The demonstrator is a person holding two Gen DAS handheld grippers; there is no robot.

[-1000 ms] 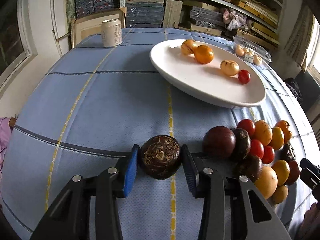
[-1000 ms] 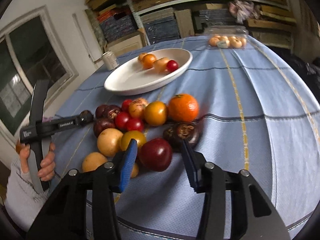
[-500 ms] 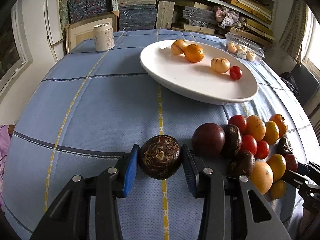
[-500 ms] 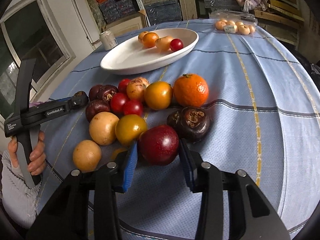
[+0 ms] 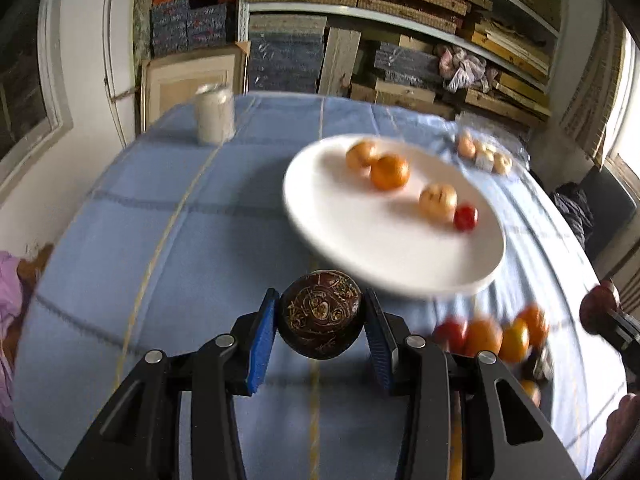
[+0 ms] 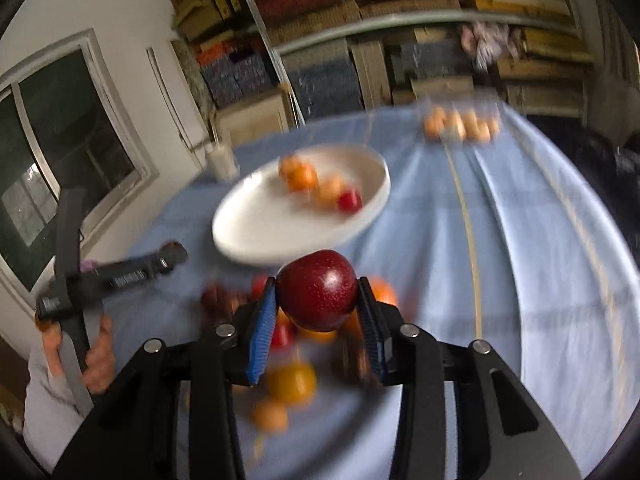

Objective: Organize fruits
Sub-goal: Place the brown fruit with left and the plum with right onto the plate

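My left gripper (image 5: pixel 320 328) is shut on a dark brown wrinkled fruit (image 5: pixel 320 314) and holds it above the blue cloth, just short of the white plate (image 5: pixel 380 240). The plate carries an orange (image 5: pixel 389 172), two pale yellow fruits and a small red one (image 5: pixel 465 217). My right gripper (image 6: pixel 318 308) is shut on a dark red plum (image 6: pixel 318 290), lifted over the blurred heap of fruits (image 6: pixel 292 380). The same plate (image 6: pixel 260 220) lies beyond it. The left tool (image 6: pixel 120 276) shows at the left of the right wrist view, held in a hand.
A pale can (image 5: pixel 214 118) stands at the far left of the table. A clear pack of small orange fruits (image 6: pixel 460 126) lies at the far right edge. The loose fruit heap (image 5: pixel 492 334) sits right of my left gripper. Shelves of stacked boards rise behind the table.
The right jaws closed on the red plum and lifted it off the heap. The left gripper rose with the brown fruit and moved toward the plate.
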